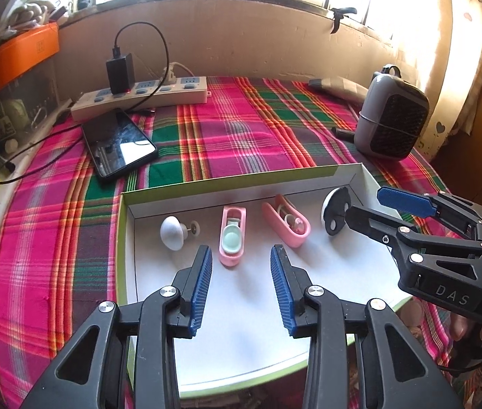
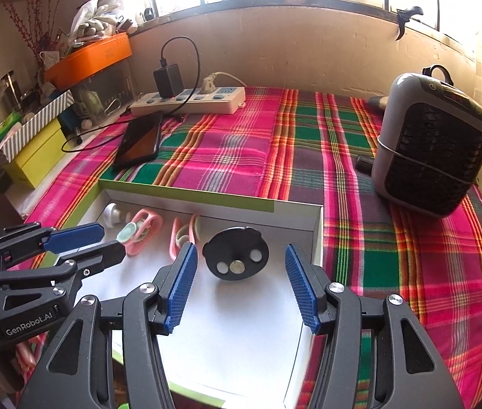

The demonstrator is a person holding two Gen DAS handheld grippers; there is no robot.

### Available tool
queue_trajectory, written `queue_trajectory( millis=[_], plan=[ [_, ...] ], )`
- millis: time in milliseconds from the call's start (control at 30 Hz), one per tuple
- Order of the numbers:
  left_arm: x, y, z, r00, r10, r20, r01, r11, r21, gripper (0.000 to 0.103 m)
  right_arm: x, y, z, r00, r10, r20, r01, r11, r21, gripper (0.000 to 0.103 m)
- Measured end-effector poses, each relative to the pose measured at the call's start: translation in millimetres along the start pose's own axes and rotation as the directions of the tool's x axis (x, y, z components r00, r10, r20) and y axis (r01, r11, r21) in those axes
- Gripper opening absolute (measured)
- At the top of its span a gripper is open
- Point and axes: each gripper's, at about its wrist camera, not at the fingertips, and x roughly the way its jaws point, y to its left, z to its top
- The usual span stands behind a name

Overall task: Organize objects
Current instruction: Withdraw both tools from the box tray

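Both tongs empty over the tray; back off straight and high so nothing in the row gets nudged.

Left gripper [image 1: 241, 286] stands part open, holding nothing, pink clip [image 1: 232, 240] just beyond its tips. Right gripper [image 2: 239, 284] likewise open and empty, black disc [image 2: 235, 259] just ahead of its tips, inside white tray [image 1: 241, 189], far side.
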Motion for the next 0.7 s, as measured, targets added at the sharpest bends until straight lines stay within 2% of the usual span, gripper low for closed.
queue_trajectory(
  millis=[700],
  plan=[
    [-49,-3,-34,0.998,0.004,0.059,-0.002,1.000,-0.030,0.034,-42,10,-28,0.999,0.002,0.050,-0.002,1.000,0.005,0.055]
  ],
)
